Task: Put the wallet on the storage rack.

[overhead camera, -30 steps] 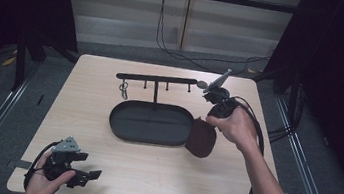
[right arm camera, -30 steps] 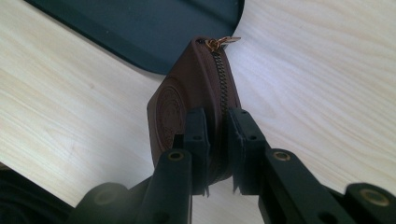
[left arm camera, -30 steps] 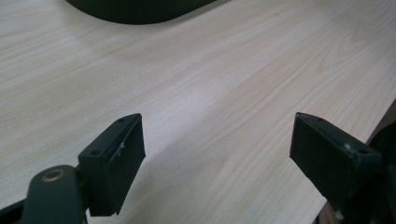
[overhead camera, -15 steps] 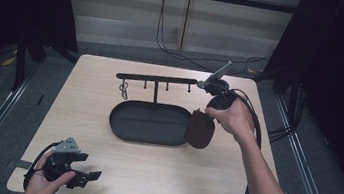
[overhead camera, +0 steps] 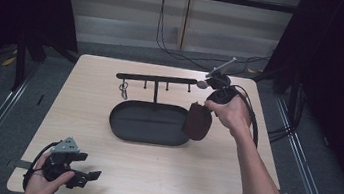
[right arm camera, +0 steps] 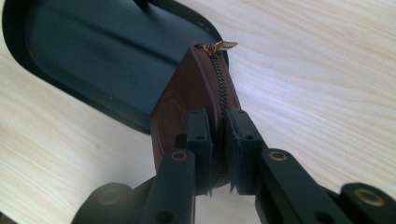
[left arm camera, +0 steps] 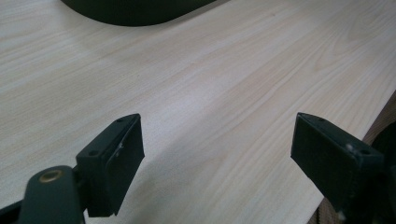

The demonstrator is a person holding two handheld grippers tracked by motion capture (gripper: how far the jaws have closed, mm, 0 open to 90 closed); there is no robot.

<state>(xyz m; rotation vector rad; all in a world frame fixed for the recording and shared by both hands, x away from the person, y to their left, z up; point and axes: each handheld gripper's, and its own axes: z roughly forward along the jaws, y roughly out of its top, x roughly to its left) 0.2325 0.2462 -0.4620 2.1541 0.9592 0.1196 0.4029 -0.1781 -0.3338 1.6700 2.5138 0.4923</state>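
Right tool point(right arm camera: 218, 140) is clamped on one brown zip pouch point(right arm camera: 187, 100), its pads pressed to either side of the zipper edge. Hanging below that tool, the pouch point(overhead camera: 197, 121) is held clear of the table point(overhead camera: 170, 172), over the right end of the single dark oval tray point(overhead camera: 149, 123). Its long axis runs up and down; in the right gripper view the zipper leads away from the pads to one gold pull tab point(right arm camera: 220, 45) at the far end. Behind the tray stands one black rack point(overhead camera: 156, 80) with a keyring point(overhead camera: 123, 89) on it. Left tool point(overhead camera: 80, 174) sits low at the near left of the table, its pads wide apart point(left arm camera: 212, 158) over bare wood.
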